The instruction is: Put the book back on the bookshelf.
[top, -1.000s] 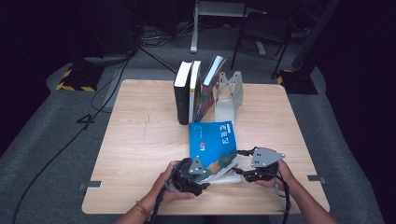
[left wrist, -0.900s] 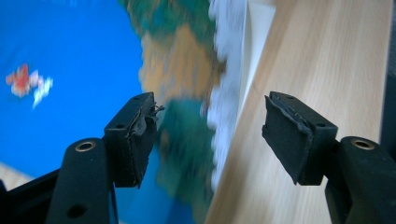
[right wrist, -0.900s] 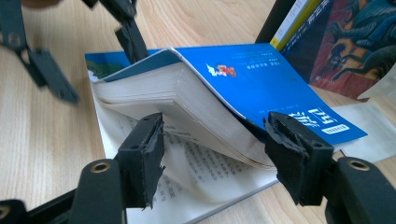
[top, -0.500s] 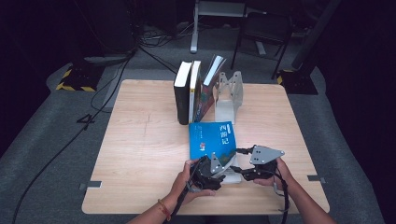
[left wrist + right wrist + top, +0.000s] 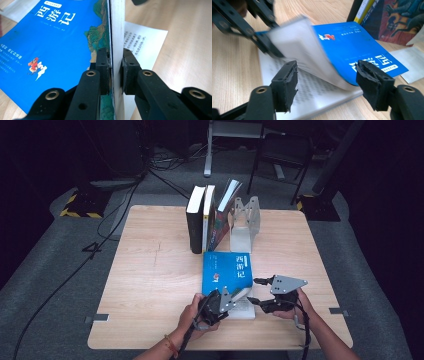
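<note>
Blue book (image 5: 226,270) cover sits pinched in left gripper (image 5: 115,68), lifted from pages.

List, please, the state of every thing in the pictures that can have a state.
Blue book: lies flat, its cover and some pages lifted at the near edge.
Left tongs: just closed, shut on the lifted cover and pages.
Right tongs: open, holding nothing.
Upright books: two stand straight, the third leans.
Metal bookend: stands upright.

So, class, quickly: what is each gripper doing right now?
Left gripper: jaws have just closed, shut on the raised front cover and pages of the blue book.
Right gripper: open, holding nothing, jaws either side of the book's lifted pages.
</note>
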A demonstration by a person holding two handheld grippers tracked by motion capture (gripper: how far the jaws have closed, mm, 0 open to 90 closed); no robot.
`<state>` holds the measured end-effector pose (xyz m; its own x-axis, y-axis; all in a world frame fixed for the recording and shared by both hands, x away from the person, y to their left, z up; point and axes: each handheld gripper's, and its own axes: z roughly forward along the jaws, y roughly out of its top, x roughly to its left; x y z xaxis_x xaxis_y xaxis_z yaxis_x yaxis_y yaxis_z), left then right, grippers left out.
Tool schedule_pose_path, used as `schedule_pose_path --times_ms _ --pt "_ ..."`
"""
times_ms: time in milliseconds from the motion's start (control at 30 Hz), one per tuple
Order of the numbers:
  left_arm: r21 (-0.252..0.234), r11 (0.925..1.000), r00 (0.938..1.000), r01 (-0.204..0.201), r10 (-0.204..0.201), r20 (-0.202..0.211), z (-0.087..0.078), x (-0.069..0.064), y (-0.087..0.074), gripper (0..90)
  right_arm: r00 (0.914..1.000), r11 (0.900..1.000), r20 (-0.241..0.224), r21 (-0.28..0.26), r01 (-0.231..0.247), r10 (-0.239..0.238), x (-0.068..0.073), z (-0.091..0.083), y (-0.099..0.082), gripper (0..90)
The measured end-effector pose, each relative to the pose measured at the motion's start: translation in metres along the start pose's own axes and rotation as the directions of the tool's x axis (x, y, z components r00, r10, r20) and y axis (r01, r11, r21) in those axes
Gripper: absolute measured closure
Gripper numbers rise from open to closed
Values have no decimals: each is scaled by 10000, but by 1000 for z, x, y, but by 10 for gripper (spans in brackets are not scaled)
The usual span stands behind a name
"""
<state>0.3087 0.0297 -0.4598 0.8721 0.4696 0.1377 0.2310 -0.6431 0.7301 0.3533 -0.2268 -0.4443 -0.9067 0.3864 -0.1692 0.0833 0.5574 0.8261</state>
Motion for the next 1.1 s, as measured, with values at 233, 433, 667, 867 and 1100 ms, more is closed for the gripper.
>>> schedule_pose_path --times_ms 233,433,667,867,1100 --pt "-244 9992 9970 -320 336 691 -37 10 -32 792 9990 9994 -352 211 266 -258 9 9 2 302" --pt "-224 9991 9973 -346 360 643 -52 18 -46 792 9964 9978 -664 381 549 -523 18 19 5 297" --pt "-285 9996 9961 -45 70 875 -60 29 -57 779 9969 9981 -674 437 435 -404 12 40 10 301" --pt "-463 9983 9948 361 -315 967 -65 35 -66 761 9958 9970 -783 576 525 -479 14 55 8 443" --pt "979 9950 9959 220 -132 -893 -68 24 -78 506 9887 9907 -657 80 1358 -1350 28 51 7 647"
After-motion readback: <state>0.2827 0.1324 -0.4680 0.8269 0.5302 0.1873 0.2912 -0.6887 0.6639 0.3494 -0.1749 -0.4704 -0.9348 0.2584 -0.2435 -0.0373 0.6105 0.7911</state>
